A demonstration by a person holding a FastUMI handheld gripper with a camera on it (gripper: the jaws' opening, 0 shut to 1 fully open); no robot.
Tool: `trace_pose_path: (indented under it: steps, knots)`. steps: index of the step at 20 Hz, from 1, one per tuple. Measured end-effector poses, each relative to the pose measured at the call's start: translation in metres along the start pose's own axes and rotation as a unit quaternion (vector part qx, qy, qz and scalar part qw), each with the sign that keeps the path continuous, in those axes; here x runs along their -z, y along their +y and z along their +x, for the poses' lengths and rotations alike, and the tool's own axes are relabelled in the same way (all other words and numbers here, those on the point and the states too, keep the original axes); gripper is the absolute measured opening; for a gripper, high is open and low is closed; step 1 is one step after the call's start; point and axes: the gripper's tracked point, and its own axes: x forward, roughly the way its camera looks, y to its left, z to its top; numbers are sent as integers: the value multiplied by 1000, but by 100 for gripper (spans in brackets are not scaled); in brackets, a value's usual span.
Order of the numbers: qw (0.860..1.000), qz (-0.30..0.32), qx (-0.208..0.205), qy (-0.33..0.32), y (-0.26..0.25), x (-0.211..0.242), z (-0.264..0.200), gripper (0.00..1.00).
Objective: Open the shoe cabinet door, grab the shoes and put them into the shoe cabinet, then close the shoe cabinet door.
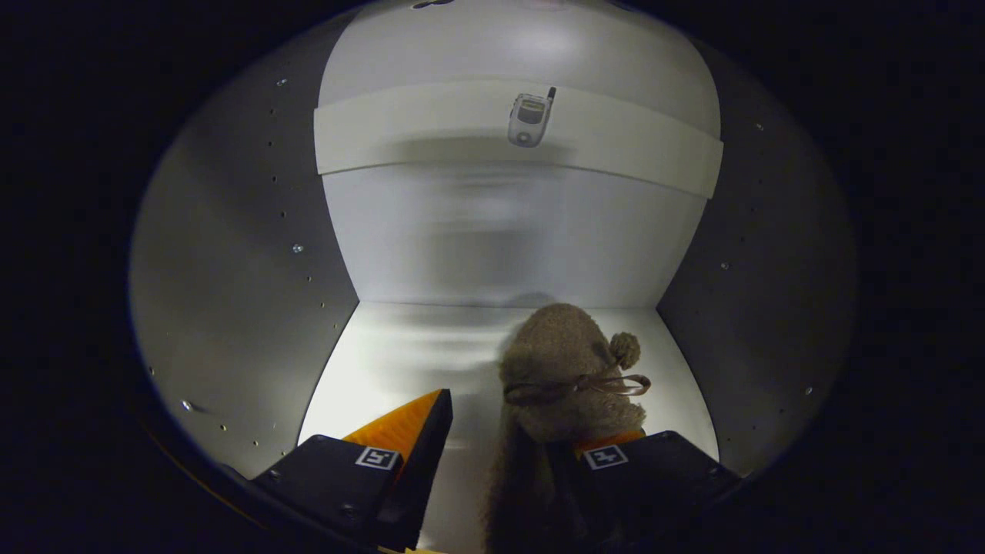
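Resting fuzzy shoe (pixel 565 377) by right finger; hand-held gripper (pixel 512 431) open inside cabinet (pixel 231 292).

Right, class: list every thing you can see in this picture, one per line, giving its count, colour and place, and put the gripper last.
fuzzy slipper: one, brown with a thin bow and pom-pom, on the cabinet floor, toe towards the back wall, between the fingers and against the right one.
shoe cabinet: one, white-grey, side walls dotted with small holes, surrounding the slipper.
shelf: one, white, across the cabinet above the slipper.
small flip-phone-shaped item: one, silver-grey, on the shelf's front edge.
gripper: one, reaching into the cabinet, fingers apart; a gap lies between the left finger and the slipper.
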Motion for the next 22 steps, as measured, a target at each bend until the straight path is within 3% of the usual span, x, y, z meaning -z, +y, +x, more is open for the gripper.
trace_pose_path:
  steps: [6,11,16,22]
  knots:
    - [999,42,9,-10,-15,-10,-11,78]
    - [1000,-2,16,-21,-14,-5,-50,76]
    - [999,9,5,-53,-10,-1,-110,78]
    - [993,12,2,-116,-17,4,-214,78]
